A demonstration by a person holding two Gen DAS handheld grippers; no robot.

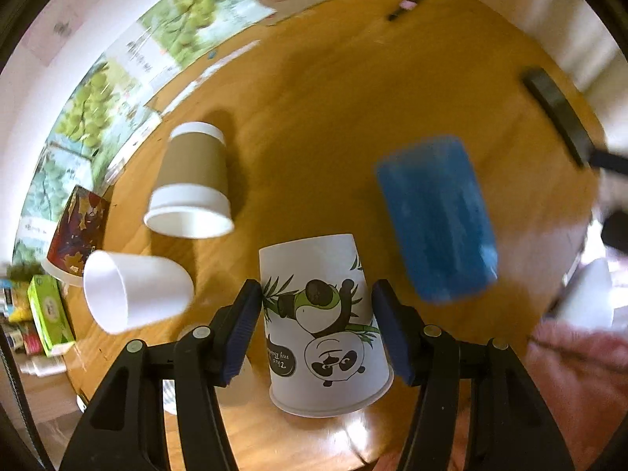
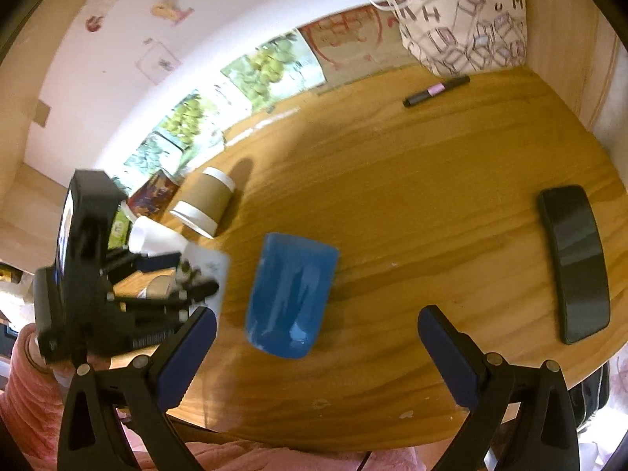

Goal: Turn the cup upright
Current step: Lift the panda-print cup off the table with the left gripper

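A white paper cup with a panda print (image 1: 327,325) stands upside down, held between the fingers of my left gripper (image 1: 318,314), whose blue pads press its sides. It shows blurred in the right wrist view (image 2: 204,274). A blue cup (image 1: 435,216) stands upside down to its right; it also shows in the right wrist view (image 2: 290,294). A brown-sleeved cup (image 1: 192,184) stands upside down on the left. A plain white cup (image 1: 133,290) lies on its side. My right gripper (image 2: 318,349) is open and empty, just right of the blue cup.
A black phone (image 2: 575,259) lies at the right on the wooden table (image 2: 412,196). A pen (image 2: 435,91) and a printed bag (image 2: 463,27) are at the back. A patterned cup (image 1: 76,231) and a green box (image 1: 49,314) sit at the left edge.
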